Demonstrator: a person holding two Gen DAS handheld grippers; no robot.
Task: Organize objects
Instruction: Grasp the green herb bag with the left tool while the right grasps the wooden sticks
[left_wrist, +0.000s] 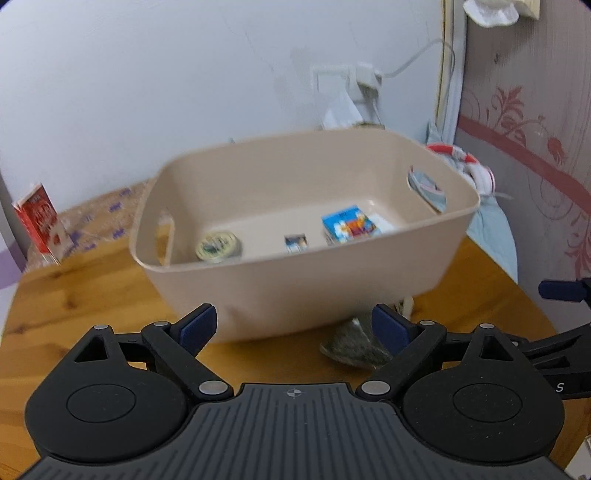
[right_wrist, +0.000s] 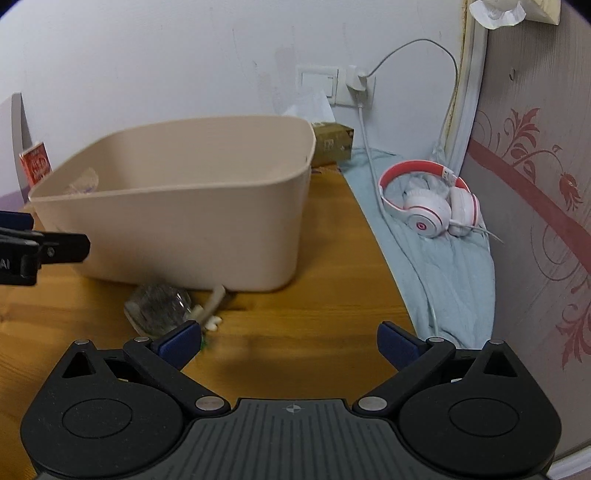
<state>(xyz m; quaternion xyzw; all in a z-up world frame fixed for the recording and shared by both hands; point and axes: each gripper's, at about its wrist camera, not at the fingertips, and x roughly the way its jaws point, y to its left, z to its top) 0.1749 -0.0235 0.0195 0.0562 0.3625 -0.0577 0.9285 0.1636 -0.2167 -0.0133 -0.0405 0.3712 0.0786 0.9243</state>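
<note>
A beige plastic tub (left_wrist: 288, 280) stands on the wooden table (left_wrist: 92, 295). Inside it lie a round tin (left_wrist: 218, 246), a small box (left_wrist: 295, 243) and a blue carton (left_wrist: 349, 225). My left gripper (left_wrist: 293, 330) is open and empty in front of the tub's near wall. A clear glass jar (left_wrist: 354, 347) lies on its side by its right finger. In the right wrist view the tub (right_wrist: 184, 221) is at the left, the jar (right_wrist: 159, 306) lies in front of it beside a pale stick-like object (right_wrist: 212, 299). My right gripper (right_wrist: 288, 345) is open and empty above bare table.
A red carton (left_wrist: 40, 221) stands at the table's far left on a patterned plastic sheet. White-and-red headphones (right_wrist: 432, 206) lie on a light blue cloth (right_wrist: 443, 280) right of the table. A charger and cable (right_wrist: 364, 122) hang from the wall socket. A brown box (right_wrist: 332, 144) sits behind the tub.
</note>
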